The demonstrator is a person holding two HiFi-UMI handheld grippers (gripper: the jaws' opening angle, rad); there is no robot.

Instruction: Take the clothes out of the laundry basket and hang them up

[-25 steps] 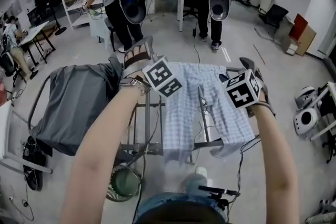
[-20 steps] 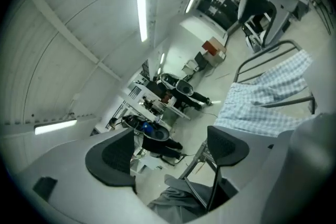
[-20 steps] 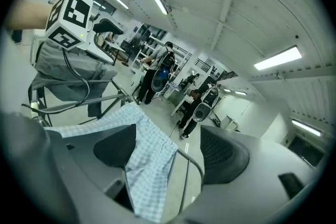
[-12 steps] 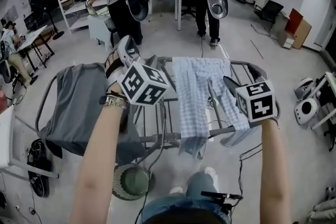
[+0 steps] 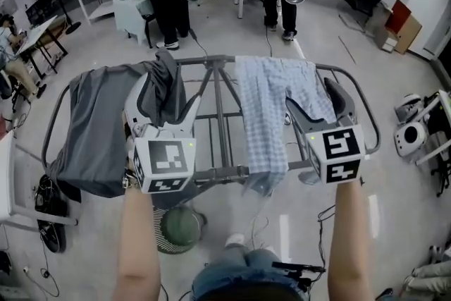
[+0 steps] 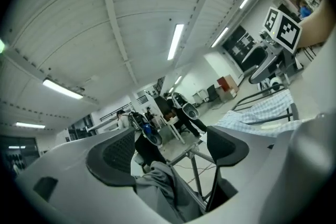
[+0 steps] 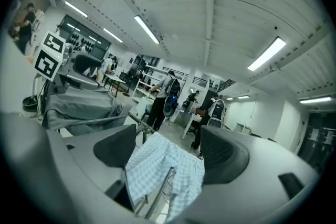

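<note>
The checked garment (image 5: 264,109) hung over the drying rack (image 5: 217,103), its length running away from the person, just left of the nearer right gripper (image 5: 318,103), whose jaws stood spread and empty, as did those of the left gripper (image 5: 163,106) by the grey garment (image 5: 99,123).

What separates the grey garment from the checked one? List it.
The grey garment is plain and dark; the checked garment is pale blue. The grey garment spreads wide at the left end of the rack; the checked garment hangs narrower, right of centre. Both drape over it.
</note>
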